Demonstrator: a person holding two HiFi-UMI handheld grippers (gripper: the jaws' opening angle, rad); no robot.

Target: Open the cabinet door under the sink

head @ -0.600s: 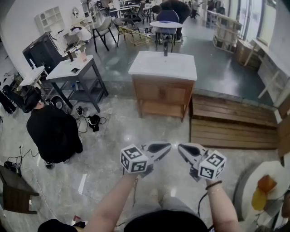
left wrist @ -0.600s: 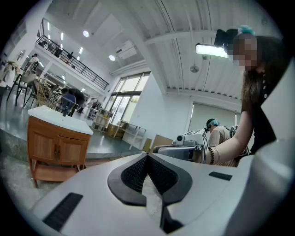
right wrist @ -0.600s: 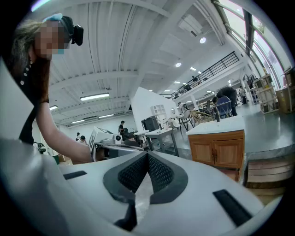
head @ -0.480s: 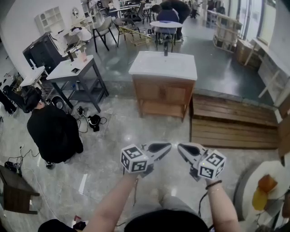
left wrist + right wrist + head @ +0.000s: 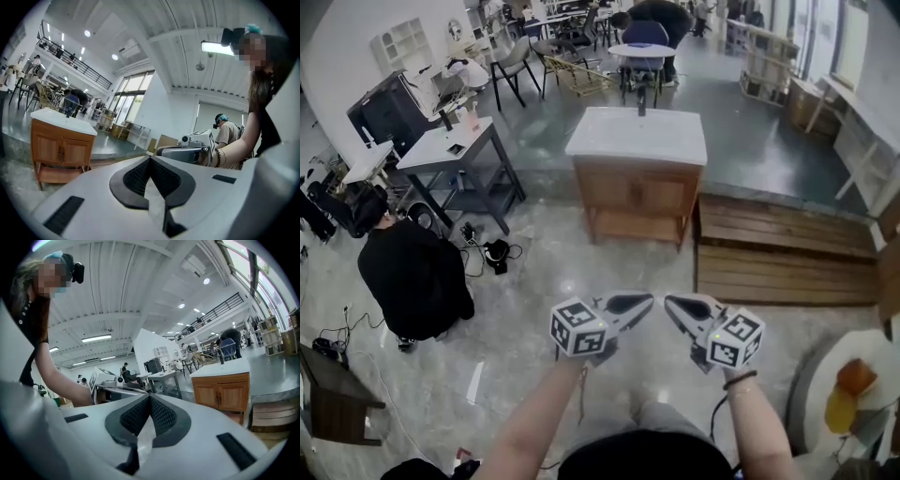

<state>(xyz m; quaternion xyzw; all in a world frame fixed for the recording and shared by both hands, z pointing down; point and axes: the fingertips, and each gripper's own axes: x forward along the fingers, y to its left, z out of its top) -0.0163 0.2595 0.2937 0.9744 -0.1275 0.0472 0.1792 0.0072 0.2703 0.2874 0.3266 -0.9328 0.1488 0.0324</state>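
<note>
Cabinet door (image 5: 664, 194) under the sink (image 5: 637, 136) stands closed straight ahead, well apart from both tools across the floor (image 5: 544, 272). Left tool (image 5: 649, 301) and right tool (image 5: 669, 302), jaws together and empty, look equally near it.

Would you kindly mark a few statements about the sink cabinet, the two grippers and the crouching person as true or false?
1. The cabinet doors under the sink are shut. True.
2. The left gripper is clamped on one of the doors. False: it is shut on nothing and is held well short of the doors, with open floor between.
3. The right gripper has its jaws together with nothing between them. True.
4. In the head view, the person in black crouches to the right of the sink. False: they crouch to its left.
</note>
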